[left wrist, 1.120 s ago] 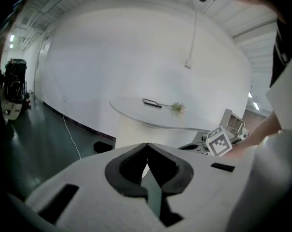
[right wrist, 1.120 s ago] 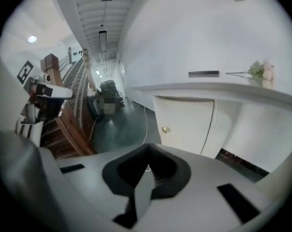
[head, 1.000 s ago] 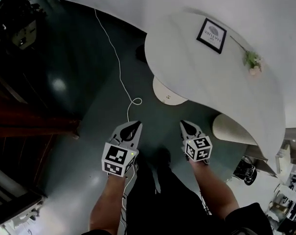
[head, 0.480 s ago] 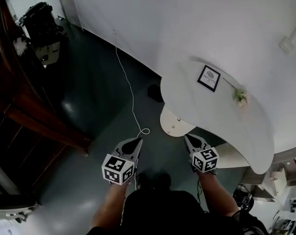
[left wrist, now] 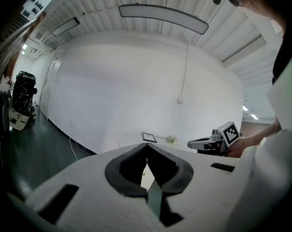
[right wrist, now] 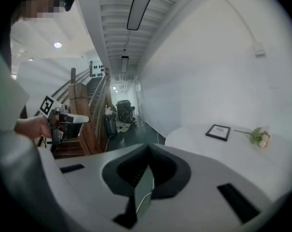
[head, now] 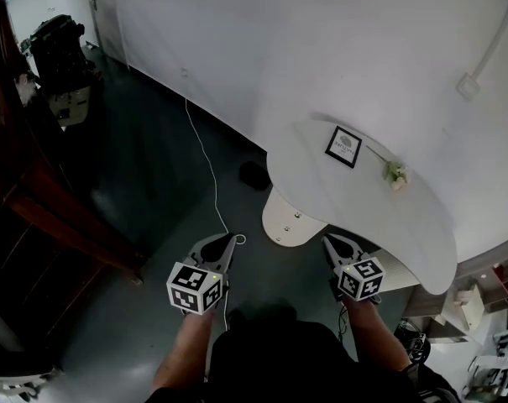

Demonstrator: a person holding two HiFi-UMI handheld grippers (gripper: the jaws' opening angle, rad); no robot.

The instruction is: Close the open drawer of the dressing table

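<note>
The white dressing table (head: 363, 204) stands against the wall, and its top (right wrist: 203, 146) also shows in the right gripper view. Its rounded cream drawer (head: 280, 222) juts out open under the top's left end, with a small knob on the front. My left gripper (head: 230, 238) is shut and holds nothing; it hovers over the floor left of and nearer me than the drawer. My right gripper (head: 328, 241) is also shut and holds nothing, just short of the table's front edge. Neither touches the drawer. The left gripper view (left wrist: 146, 144) and the right gripper view (right wrist: 148, 147) both show tips that meet.
A framed picture (head: 343, 146) and a small flower sprig (head: 395, 173) lie on the table top. A white cable (head: 205, 159) runs across the dark floor toward me, beside a dark object (head: 254, 175). A wooden staircase (head: 44, 212) rises at the left, and shelves (head: 489, 288) stand at the right.
The head view has lifted and pulled back, so the table and drawer look smaller and more wall shows. Both grippers stay shut, low in view.
</note>
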